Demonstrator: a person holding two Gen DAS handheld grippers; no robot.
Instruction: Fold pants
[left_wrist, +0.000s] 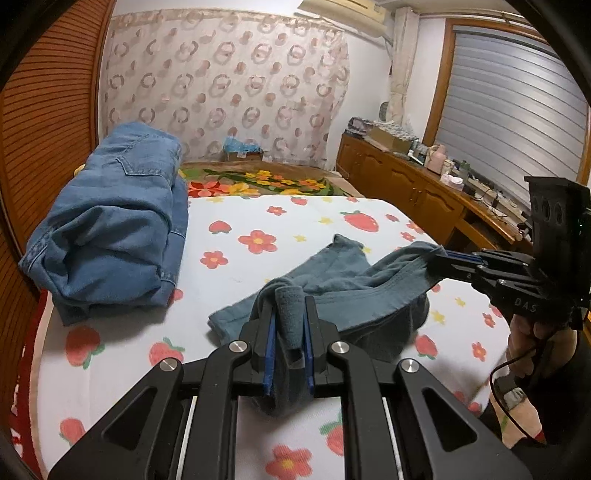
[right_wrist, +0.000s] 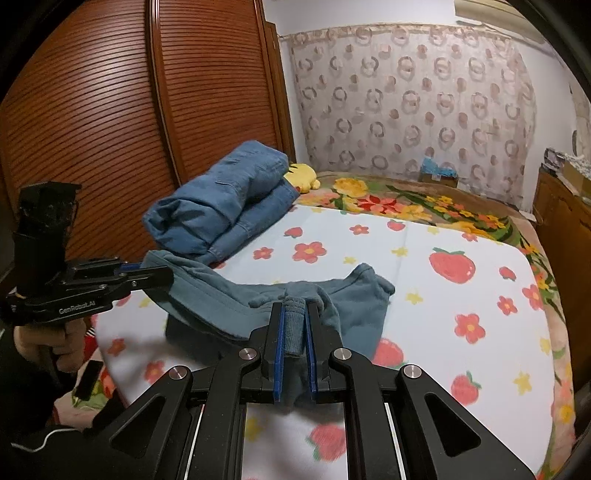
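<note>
Left wrist view, two grippers' fingers clamped on one teal pants (left_wrist: 354, 280) (waistband), one folded jeans (left_wrist: 110, 229).

Both views were evenly lit by soft indoor light from above. The white sheet (left_wrist: 236, 266) read bright without glare. Soft shadows lay under the teal pants (left_wrist: 332, 284) and the folded jeans (left_wrist: 110, 229). Fisheye distortion curved the wardrobe (right_wrist: 110, 110) slats and darkened the corners. The pants and sheet print nearest the lens were slightly motion-blurred; the far wall stayed moderately sharp
</note>
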